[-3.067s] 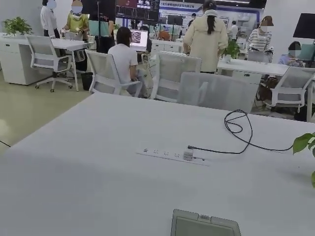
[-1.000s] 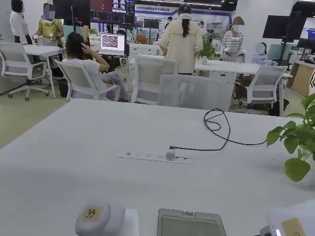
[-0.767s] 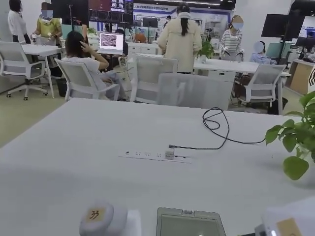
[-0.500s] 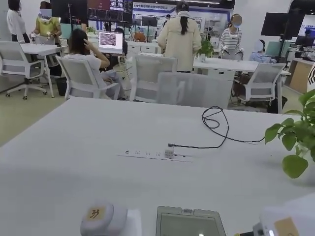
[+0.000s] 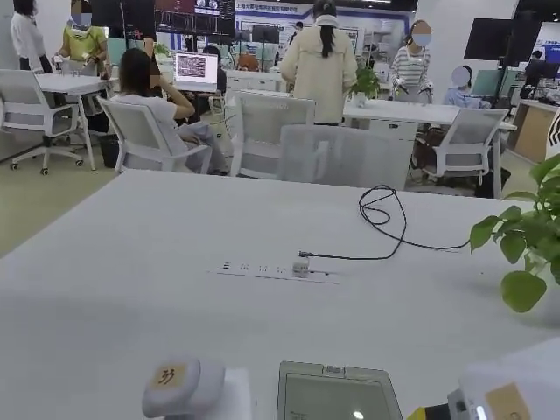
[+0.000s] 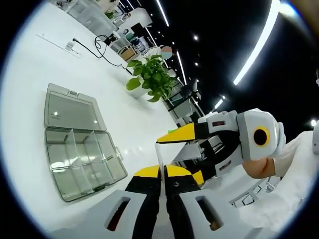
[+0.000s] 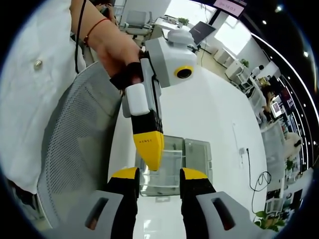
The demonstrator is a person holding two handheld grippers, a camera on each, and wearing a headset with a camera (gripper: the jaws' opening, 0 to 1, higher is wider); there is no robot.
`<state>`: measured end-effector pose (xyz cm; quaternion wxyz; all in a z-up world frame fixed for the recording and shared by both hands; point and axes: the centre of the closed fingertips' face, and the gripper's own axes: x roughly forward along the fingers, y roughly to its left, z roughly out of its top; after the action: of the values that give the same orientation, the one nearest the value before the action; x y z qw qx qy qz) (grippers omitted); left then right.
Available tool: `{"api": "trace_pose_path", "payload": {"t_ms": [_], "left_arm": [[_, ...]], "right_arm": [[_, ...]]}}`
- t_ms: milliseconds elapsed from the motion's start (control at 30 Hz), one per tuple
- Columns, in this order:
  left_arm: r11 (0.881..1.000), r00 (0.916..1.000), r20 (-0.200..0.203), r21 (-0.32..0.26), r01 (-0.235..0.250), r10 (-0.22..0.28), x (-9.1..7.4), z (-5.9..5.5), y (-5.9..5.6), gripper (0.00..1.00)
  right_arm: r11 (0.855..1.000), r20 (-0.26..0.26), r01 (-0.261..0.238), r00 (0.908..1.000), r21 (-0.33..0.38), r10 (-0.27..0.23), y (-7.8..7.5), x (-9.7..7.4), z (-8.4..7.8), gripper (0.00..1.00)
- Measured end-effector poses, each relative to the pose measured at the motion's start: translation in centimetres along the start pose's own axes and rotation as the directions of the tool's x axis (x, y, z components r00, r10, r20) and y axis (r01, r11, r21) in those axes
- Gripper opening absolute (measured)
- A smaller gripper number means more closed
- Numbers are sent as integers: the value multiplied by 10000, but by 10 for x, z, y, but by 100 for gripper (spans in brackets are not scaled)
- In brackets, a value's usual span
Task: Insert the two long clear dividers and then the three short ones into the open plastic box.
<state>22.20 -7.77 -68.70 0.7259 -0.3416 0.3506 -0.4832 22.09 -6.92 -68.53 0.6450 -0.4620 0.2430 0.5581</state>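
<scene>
Left tongs (image 6: 160, 170) pinched shut on a thin clear plastic divider (image 6: 158, 155); right tongs (image 7: 158, 174) parted, empty; open clear plastic box (image 6: 60, 177) on white surface (image 6: 30, 74).

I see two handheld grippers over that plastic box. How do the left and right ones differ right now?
The left gripper has its jaws shut on a thin clear divider, while the right gripper has its jaws apart with nothing clamped. The left gripper carries a part for the open plastic box; the right gripper only reaches toward that divider's free end. Both have yellow jaw tips and white bodies.
</scene>
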Motion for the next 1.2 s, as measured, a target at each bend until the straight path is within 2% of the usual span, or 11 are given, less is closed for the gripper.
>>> {"api": "trace_pose_path", "payload": {"t_ms": [167, 333, 400, 433, 500, 600, 767, 800, 933, 1067, 1200], "left_arm": [[10000, 9999, 151, 11, -31, 31, -1, 1, 1, 0], [9870, 9999, -39, 1600, -115, 123, -5, -1, 1, 0], [9598, 9999, -152, 2806, 82, -41, -7, -2, -4, 0], [9354, 9997, -260, 3534, 90, 2, -8, -3, -5, 0], [9151, 9985, -521, 4016, 353, -156, -10, -7, -10, 0], [8848, 9973, -617, 4617, 634, -393, -12, -8, -17, 0], [8102, 9919, -987, 5731, 1228, -805, -14, -13, -31, 0], [7849, 9901, -1012, 6039, 1387, -971, -15, -13, -36, 0], [7408, 9854, -1245, 6500, 1694, -1162, -16, -16, -45, 0], [7116, 9823, -1390, 6773, 1867, -1254, -16, -18, -51, 0], [6977, 9813, -1437, 6900, 1924, -1284, -17, -19, -53, 0]], "right_arm": [[10000, 50, 73, 10000, 54, -73, -3, -1, 1, 34], [9948, 777, -342, 9966, 955, 268, -9, -12, 8, 35], [9802, 1375, -1083, 9868, 1658, 857, -10, -18, 13, 33], [9660, 1763, -1721, 9746, 1930, 1384, -7, -23, 17, 30], [9381, 2337, -2498, 9528, 2398, 1940, -5, -30, 23, 27], [9280, 2533, -2905, 9395, 2333, 2304, -7, -35, 24, 25], [9017, 2762, -3709, 9109, 2223, 3066, -3, -42, 30, 22], [8909, 2779, -3994, 8999, 2165, 3360, 1, -44, 32, 21], [8672, 2694, -4581, 8752, 1953, 4017, 12, -47, 34, 19], [8515, 2503, -4911, 8610, 1836, 4427, 19, -48, 32, 16], [8281, 2505, -5304, 8392, 1814, 4827, 26, -49, 35, 13]]}}
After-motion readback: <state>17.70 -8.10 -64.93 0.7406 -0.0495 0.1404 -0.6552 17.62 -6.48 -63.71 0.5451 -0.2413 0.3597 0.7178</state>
